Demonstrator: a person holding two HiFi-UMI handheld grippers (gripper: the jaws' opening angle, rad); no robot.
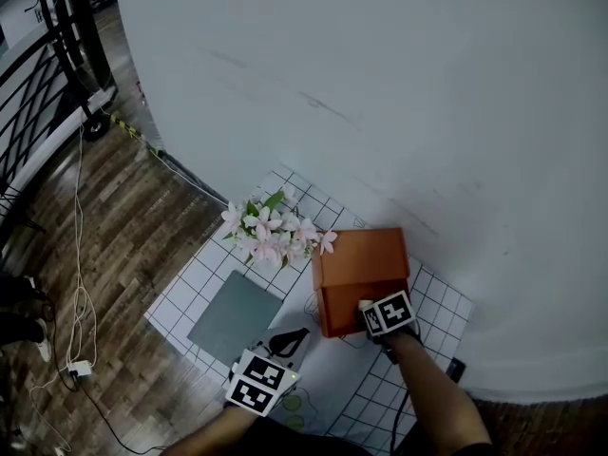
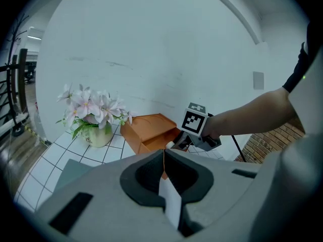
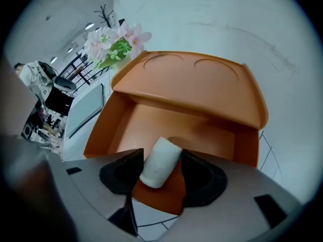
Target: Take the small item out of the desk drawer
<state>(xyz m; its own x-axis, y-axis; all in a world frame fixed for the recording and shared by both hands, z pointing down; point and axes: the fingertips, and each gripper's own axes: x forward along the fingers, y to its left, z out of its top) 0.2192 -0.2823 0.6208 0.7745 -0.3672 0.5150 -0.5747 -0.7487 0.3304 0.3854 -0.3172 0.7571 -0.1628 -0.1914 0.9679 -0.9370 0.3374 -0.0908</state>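
Note:
An orange desk box (image 1: pixel 361 259) stands on the white gridded table with its drawer (image 3: pixel 151 122) pulled out. A small white roll (image 3: pixel 160 162) lies in the drawer near its front edge. My right gripper (image 3: pixel 160 155) reaches into the drawer from the front, and its jaws stand wide on either side of the roll without pressing on it. In the head view the right gripper (image 1: pixel 366 310) is at the box's front. My left gripper (image 1: pixel 290 340) hovers low over the table to the left of the box, jaws shut and empty, and points at the box (image 2: pixel 149 127).
A vase of pink flowers (image 1: pixel 271 231) stands just left of the box at the back. A grey mat (image 1: pixel 236 316) lies on the gridded table top (image 1: pixel 180 293). A white wall rises close behind. A wooden floor with cables lies to the left.

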